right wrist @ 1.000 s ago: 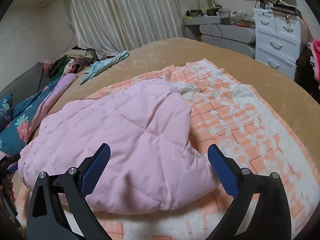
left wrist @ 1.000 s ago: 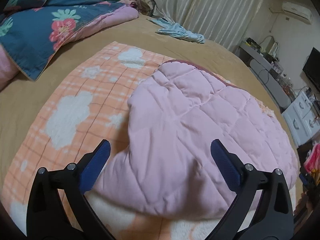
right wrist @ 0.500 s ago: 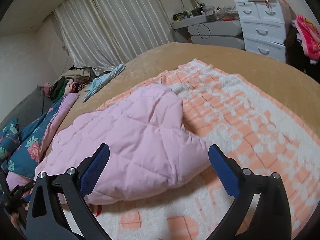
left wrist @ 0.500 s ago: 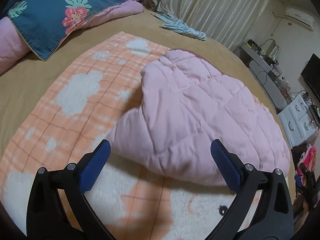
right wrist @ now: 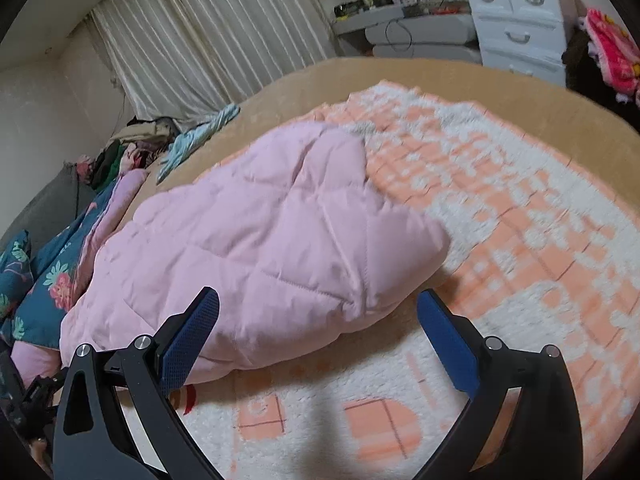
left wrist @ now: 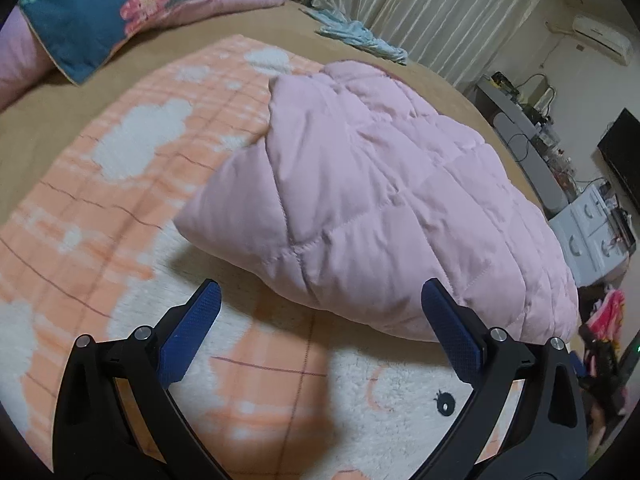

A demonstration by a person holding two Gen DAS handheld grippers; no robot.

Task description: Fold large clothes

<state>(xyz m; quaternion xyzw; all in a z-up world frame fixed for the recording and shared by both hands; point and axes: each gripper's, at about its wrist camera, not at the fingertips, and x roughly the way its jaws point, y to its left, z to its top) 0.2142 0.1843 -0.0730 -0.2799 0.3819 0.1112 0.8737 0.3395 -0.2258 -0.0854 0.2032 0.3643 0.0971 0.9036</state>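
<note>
A pink quilted garment (left wrist: 376,204) lies bunched and folded on an orange-and-white fleece blanket (left wrist: 120,200) spread over the bed; it also shows in the right wrist view (right wrist: 272,240) on the same blanket (right wrist: 520,240). My left gripper (left wrist: 320,328) is open and empty, just short of the garment's near edge. My right gripper (right wrist: 318,328) is open and empty, with its left fingertip (right wrist: 196,328) over the garment's near edge.
A blue floral duvet (left wrist: 104,8) lies at the far left of the tan bed (left wrist: 48,120). A light blue cloth (left wrist: 360,38) lies near the curtains. White drawers (right wrist: 516,20) and a grey desk (right wrist: 420,28) stand beyond the bed. Piled clothes (right wrist: 132,144) lie at the far corner.
Both grippers have pulled back toward me from over the pink garment. More of the fleece blanket now shows in front of them. Both stay open.
</note>
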